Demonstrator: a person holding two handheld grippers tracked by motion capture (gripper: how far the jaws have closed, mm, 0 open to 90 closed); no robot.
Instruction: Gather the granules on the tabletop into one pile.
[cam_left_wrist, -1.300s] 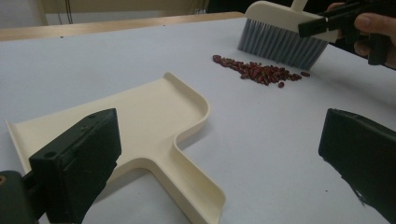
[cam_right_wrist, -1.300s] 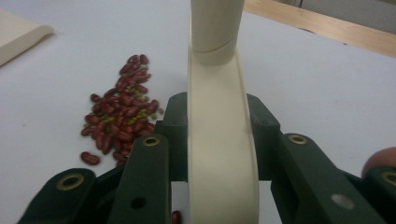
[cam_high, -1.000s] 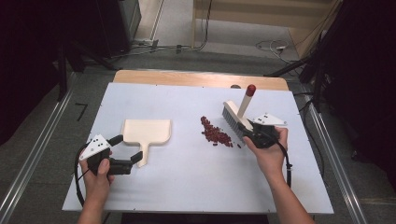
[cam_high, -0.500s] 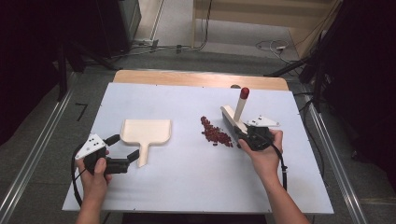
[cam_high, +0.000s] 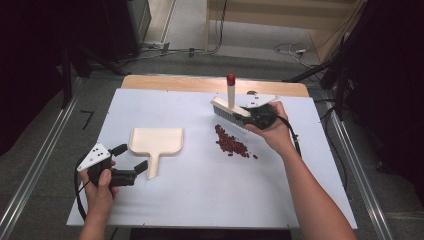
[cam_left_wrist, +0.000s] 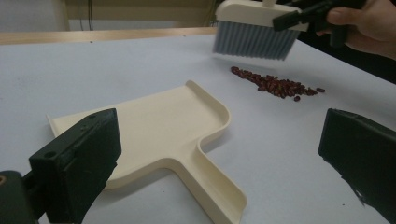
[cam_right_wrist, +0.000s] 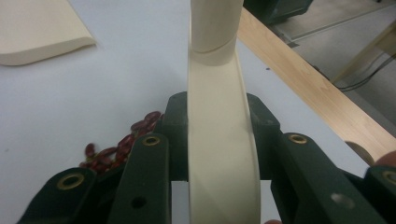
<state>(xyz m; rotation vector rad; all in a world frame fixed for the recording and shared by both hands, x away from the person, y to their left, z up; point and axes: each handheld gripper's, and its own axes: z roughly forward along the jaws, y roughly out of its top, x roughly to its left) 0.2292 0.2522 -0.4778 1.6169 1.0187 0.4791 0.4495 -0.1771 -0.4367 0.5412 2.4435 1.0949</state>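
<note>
Brush lifted beyond the beans
Right tool (cam_high: 248, 118) grasps the brush (cam_high: 227, 107) behind the beans (cam_high: 232, 142); left tool (cam_high: 131, 161), released, straddles the dustpan (cam_high: 156, 142) handle.

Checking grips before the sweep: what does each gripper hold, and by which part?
Right gripper clamps the brush by its cream back. Left gripper is open, holding nothing.

The brush (cam_high: 227, 106) has a cream back, pale grey bristles and a cream handle tipped in red. The dustpan (cam_high: 156, 142) is plain cream — no pattern. The beans (cam_high: 232, 142) are dark red, some looking almost brown in the blurred close view. The table (cam_high: 200, 200) has a white top with a light wood edge along the far side. Each hand-held gripper — left (cam_high: 127, 162), right (cam_high: 239, 119) — is black with a white plate; the left one's plate carries black dots.
</note>
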